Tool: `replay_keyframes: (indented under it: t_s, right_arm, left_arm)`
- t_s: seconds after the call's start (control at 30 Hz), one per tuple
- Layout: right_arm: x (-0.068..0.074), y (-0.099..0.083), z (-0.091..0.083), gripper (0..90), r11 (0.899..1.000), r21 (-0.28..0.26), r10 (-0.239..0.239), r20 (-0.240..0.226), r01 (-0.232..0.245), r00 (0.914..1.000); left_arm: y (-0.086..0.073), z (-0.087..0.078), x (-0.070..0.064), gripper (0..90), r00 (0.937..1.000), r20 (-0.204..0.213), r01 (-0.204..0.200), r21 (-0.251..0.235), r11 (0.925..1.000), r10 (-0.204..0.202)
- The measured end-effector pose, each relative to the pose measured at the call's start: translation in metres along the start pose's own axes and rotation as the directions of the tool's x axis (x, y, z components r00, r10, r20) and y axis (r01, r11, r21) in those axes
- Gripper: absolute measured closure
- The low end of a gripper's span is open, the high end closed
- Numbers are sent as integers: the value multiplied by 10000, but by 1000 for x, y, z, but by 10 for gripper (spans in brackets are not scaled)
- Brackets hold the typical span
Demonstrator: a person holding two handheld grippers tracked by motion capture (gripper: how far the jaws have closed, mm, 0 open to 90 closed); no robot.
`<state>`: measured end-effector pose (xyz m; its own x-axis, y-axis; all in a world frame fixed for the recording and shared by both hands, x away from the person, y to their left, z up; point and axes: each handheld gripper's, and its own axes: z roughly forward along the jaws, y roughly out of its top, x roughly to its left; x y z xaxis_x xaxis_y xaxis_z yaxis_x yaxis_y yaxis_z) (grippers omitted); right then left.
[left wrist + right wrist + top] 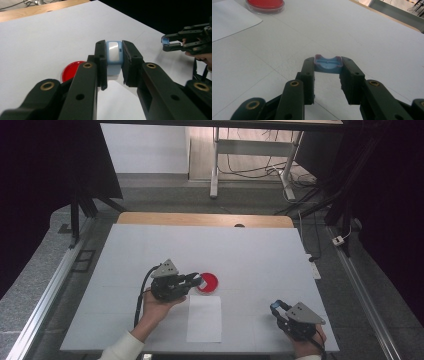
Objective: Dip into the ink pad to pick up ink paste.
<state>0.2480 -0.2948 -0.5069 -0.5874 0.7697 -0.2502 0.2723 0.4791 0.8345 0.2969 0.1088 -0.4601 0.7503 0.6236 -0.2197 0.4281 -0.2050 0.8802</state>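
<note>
Left gripper (114, 62) clamps a blue-white block (114, 53) beside the red dish (208, 282); right gripper (327, 68) pinches what looks like a blue cap (328, 64) near the table's (150, 245) front edge, bare surface around.

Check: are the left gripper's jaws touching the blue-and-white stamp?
Touching. The left gripper view shows the left gripper with both jaws pressed against the stamp's sides, no gap.

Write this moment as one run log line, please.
left gripper: shut on stamp, near red dish | right gripper: shut on blue cap, above table | paper: flat, untouched
</note>
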Motion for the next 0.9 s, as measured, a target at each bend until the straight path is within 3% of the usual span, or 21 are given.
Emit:
replay_keyframes:
  t_s: [0.5,0.9]
  right_arm:
    - [0,0,1,650,9999,107,-92,0,92,10000]
    - [-1,-1,1,650,10000,77,-29,6,29,10000]
  left_arm:
    - [-2,8,3,753,9984,-449,-323,403,9987,341]
    - [-4,28,12,753,9981,-586,-127,883,9960,179]
